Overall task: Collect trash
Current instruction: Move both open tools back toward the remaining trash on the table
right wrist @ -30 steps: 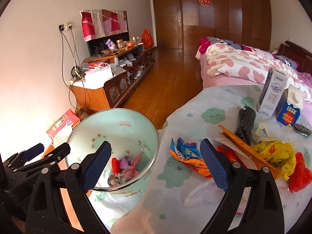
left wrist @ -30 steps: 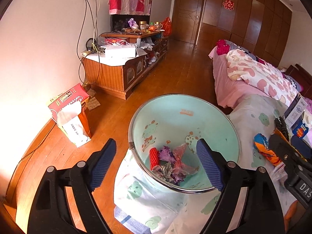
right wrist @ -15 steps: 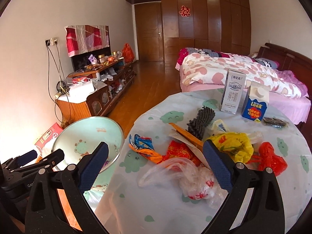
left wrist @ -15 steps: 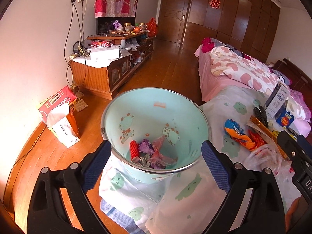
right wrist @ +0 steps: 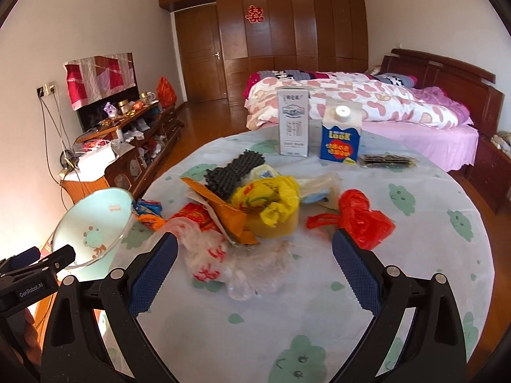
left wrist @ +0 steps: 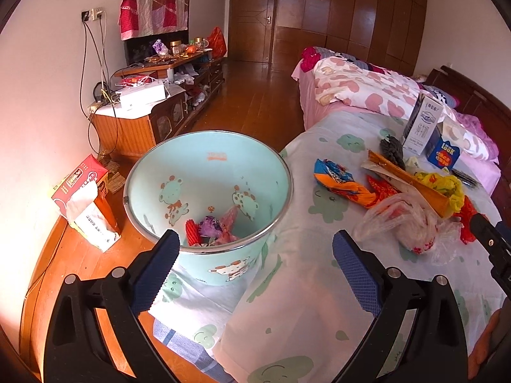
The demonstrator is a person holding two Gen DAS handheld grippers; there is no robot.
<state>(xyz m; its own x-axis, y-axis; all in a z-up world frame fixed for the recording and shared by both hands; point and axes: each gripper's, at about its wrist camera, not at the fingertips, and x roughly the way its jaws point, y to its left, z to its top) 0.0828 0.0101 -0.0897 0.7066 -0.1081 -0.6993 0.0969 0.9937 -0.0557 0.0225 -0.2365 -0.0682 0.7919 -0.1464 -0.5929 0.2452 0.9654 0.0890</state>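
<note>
Now both views sit farther right than a second ago. Left gripper (left wrist: 255,261): blue-padded jaws spread wide, nothing between them. Round mint-green trash bin with cartoon animals and a metal rim (left wrist: 207,188) lies centre-left of the left view; a second ago it filled the lower middle, framed by the jaws. Crumpled wrappers, red, purple and pink (left wrist: 212,228), lie in its bottom.

Right gripper (right wrist: 254,265): jaws also wide apart and empty. A second ago its view was split between bin and table edge; now the round table under a pale cloth with green cloud prints (right wrist: 415,287) fills it, and the bin is at the left edge. The trash pile sits mid-frame, just ahead of the jaws: clear plastic bag with red print (right wrist: 220,255) nearest, yellow plastic bag (right wrist: 271,198), crumpled red plastic bag (right wrist: 364,220) to the right, orange paper envelope (right wrist: 226,214), black egg-crate foam piece (right wrist: 233,172), blue-and-orange snack wrapper (right wrist: 148,212) to the left nearest the bin.

Behind the pile, upright: white carton (right wrist: 293,127) and blue-and-white milk carton (right wrist: 341,134), side by side.
</note>
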